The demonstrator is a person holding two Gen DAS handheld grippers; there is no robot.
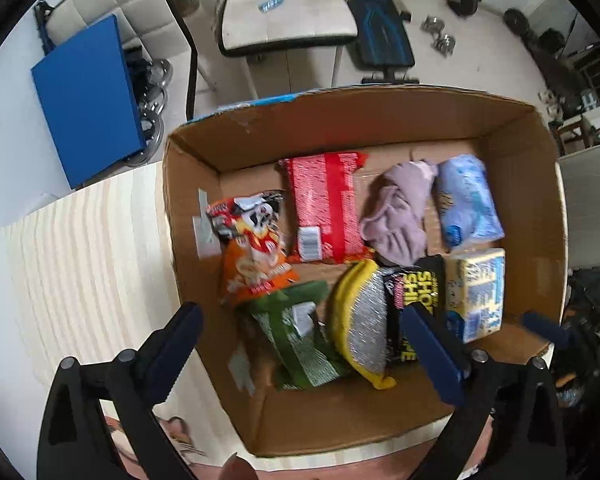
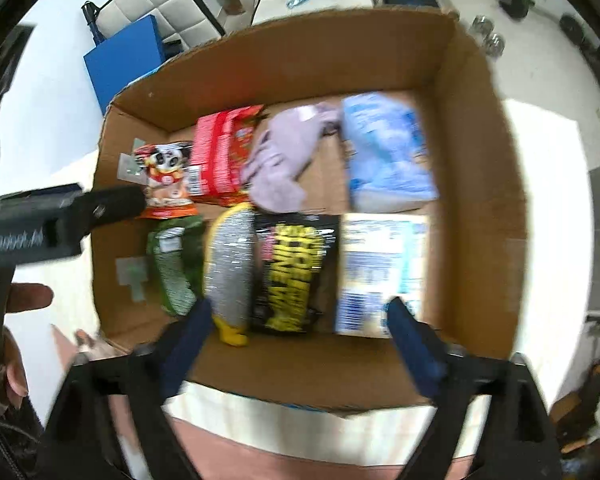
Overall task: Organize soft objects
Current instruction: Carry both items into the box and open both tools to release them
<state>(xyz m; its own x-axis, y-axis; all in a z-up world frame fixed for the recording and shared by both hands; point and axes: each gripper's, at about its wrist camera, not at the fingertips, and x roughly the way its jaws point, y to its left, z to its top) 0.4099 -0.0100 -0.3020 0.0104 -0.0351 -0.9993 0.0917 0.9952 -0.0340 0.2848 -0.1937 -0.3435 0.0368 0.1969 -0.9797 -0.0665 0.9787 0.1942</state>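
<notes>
Inside the cardboard box [image 1: 380, 120], eight soft items lie in two rows: along the far wall, red packet [image 1: 328, 208], lilac cloth [image 1: 400, 212], pale blue pack [image 1: 470, 200]; nearer, yellow-edged scouring pad [image 1: 364, 320], black-and-yellow pouch [image 2: 296, 276] (lettering blurred); left gripper [image 1: 300, 344] and right gripper [image 2: 300, 340] hover above, jaws spread wide, nothing between them.
</notes>
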